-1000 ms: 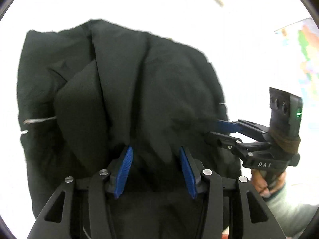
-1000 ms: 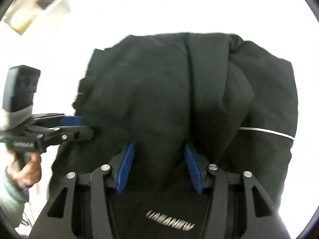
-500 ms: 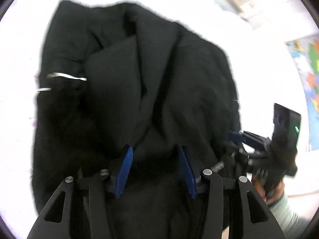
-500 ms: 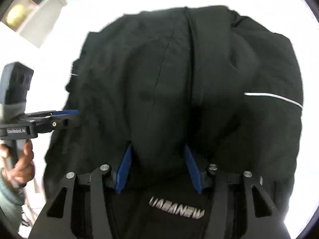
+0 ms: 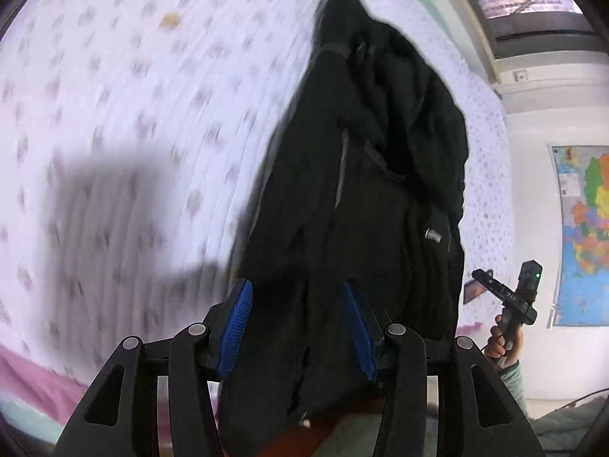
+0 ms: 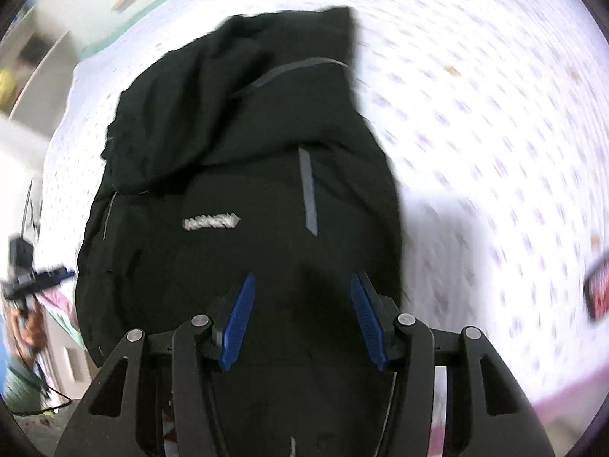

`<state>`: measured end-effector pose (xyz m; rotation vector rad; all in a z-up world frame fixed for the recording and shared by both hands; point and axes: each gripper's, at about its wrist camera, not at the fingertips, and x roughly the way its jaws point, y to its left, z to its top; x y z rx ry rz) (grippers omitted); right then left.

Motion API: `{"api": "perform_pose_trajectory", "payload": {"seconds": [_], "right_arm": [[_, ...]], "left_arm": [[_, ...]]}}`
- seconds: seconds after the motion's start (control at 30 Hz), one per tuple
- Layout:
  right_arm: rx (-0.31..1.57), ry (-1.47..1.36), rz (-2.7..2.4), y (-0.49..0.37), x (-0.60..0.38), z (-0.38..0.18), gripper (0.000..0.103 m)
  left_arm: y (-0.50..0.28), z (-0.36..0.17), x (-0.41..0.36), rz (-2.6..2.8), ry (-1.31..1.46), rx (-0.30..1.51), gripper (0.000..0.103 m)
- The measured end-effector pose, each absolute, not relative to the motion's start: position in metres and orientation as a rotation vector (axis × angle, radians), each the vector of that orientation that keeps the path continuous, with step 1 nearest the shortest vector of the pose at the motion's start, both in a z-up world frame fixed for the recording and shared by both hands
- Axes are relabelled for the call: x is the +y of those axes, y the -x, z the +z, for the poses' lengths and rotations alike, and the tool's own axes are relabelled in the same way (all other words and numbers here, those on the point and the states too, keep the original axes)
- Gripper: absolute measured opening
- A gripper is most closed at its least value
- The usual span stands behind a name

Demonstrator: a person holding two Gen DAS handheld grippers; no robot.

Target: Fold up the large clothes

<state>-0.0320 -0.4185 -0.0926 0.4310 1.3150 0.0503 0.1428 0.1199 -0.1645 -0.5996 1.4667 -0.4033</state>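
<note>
A large black jacket [image 5: 365, 198] with grey reflective strips and a white logo [image 6: 211, 222] lies folded lengthwise on a white bed sheet with small purple dots [image 5: 114, 114]. My left gripper [image 5: 297, 327] is above its near end with blue pads wide apart; the fabric lies beneath, not pinched. My right gripper [image 6: 304, 320] is likewise open over the jacket's near end [image 6: 266, 266]. The right gripper also shows at the right of the left wrist view [image 5: 506, 297], clear of the cloth.
The dotted sheet [image 6: 495, 133] spreads around the jacket, with a pink edge [image 5: 34, 377] near me. A coloured wall map [image 5: 582, 236] hangs at the right. A red-and-dark object [image 6: 597, 289] lies on the sheet at far right.
Both grippers have pulled back and up from the jacket. It now lies narrower and longer on the sheet, and the other gripper is no longer at its side.
</note>
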Motion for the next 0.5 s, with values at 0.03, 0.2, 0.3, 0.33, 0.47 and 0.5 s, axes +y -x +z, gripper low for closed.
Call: {"api": "perform_pose_trajectory", "payload": {"seconds": [0.03,0.2,0.3,0.33,0.47,0.5], "right_arm": [[1.318,-0.456,0.033,0.044,-0.427,-0.095,0.056],[1.362,-0.519,-0.019,0.073,-0.438,-0.112,0.056],[1.391,-0.556,-0.012,0.087,-0.443,-0.124,0.056],[1.402,-0.567,-0.014,0.09,-0.443,-0.128,0.056],[1.444,-0.59,-0.008,0.099,-0.437,-0.147,0.056],[1.457,-0.597,0.002,0.1,-0.433,-0.153,0.055]], "left_arm": [[-0.136,-0.171,0.12,-0.375,0.581,1.484,0.051],[-0.128,-0.192,0.124,-0.351,0.609,1.503,0.051],[-0.128,-0.201,0.119,-0.422,0.661,1.523,0.051],[-0.128,-0.201,0.117,-0.432,0.662,1.529,0.051],[-0.132,-0.196,0.101,-0.486,0.665,1.526,0.051],[-0.133,-0.191,0.099,-0.522,0.699,1.51,0.051]]}}
